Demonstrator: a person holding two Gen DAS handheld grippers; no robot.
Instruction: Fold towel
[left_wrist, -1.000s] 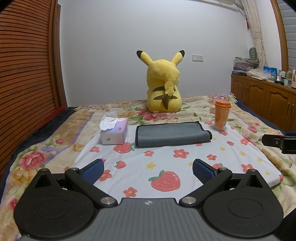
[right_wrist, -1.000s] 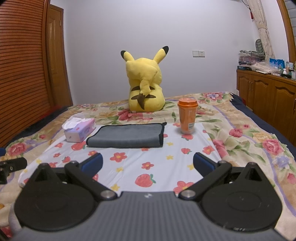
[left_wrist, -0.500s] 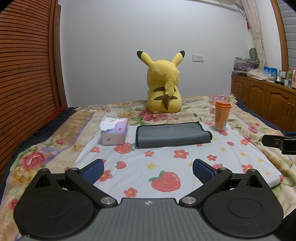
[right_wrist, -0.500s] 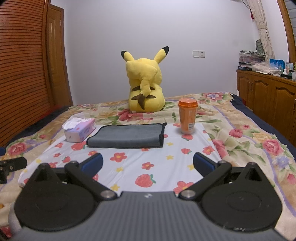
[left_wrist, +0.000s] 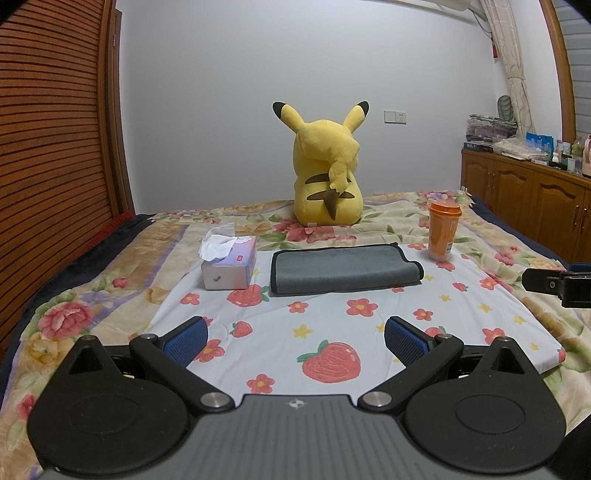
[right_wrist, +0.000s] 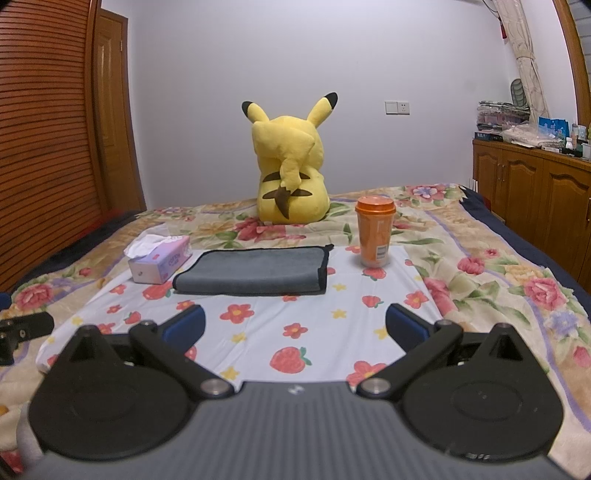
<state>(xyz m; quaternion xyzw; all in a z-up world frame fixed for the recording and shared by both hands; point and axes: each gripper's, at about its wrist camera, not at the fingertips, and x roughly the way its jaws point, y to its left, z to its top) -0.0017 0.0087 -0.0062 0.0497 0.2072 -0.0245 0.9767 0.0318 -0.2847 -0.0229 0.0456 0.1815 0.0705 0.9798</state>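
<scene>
A grey towel with dark edging lies folded flat on a white strawberry-print cloth on the bed; it also shows in the right wrist view. My left gripper is open and empty, hovering well short of the towel. My right gripper is open and empty, also short of the towel. Part of the right gripper shows at the right edge of the left wrist view. Part of the left gripper shows at the left edge of the right wrist view.
A tissue box stands left of the towel and an orange cup right of it. A yellow plush toy sits behind. A wooden cabinet runs along the right wall, slatted wooden doors on the left.
</scene>
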